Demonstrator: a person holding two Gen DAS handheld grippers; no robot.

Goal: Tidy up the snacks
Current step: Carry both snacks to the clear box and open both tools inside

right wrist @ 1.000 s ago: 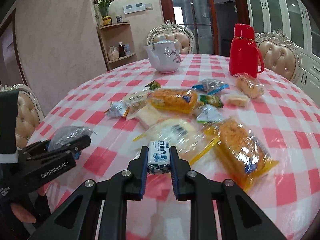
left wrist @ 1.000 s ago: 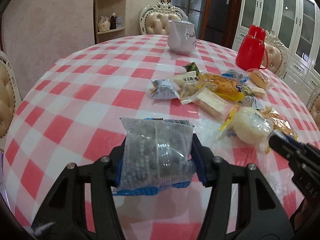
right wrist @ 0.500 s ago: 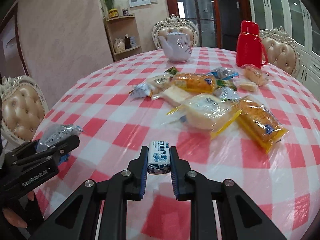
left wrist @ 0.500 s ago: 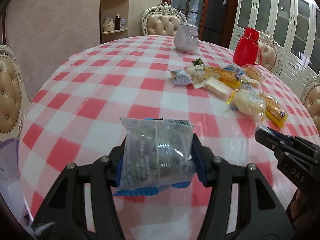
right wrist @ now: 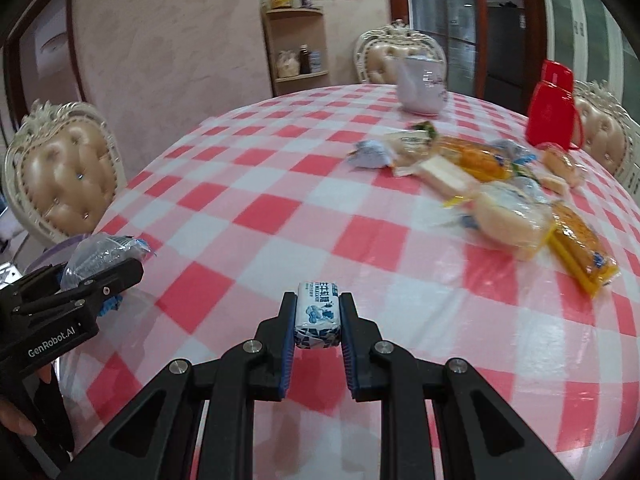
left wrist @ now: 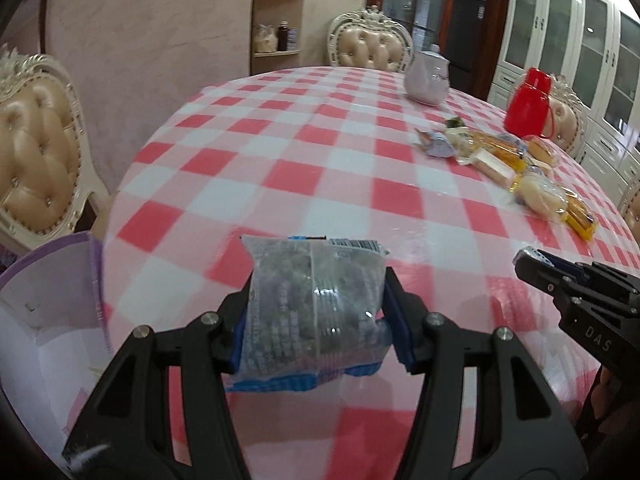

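Presently the left claw (left wrist: 318,316) is gripping a clear packet of dark snack pieces (left wrist: 316,312) with blue printed edges, its blue pads pressing on both sides of the packet so that it is standing upright between the jaws, above the red-and-white checked counter (left wrist: 304,168). Just to the left of this claw and below it, a pale purple-rimmed container (left wrist: 48,300) is showing at the counter's edge, white inside.

The right claw (right wrist: 318,320) is pinching a small white-and-blue wrapped candy (right wrist: 318,314) with its jaws drawn in narrow, the pads touching both long sides of the wrapper. The candy is sitting clear of the counter surface. To the left of the right claw, the left claw is appearing with its packet, a hand (right wrist: 16,420) partly showing behind it.

Well ahead of both claws and off to the right, the remaining snacks are lying in a loose heap (right wrist: 480,184) on the counter: yellow-wrapped cakes, a pale round bun in clear film, small blue and green packets. Beyond the heap, a white teapot (right wrist: 422,88) and a red thermos jug (right wrist: 554,106) are standing near the far edge, with padded chairs (right wrist: 64,176) around the counter.
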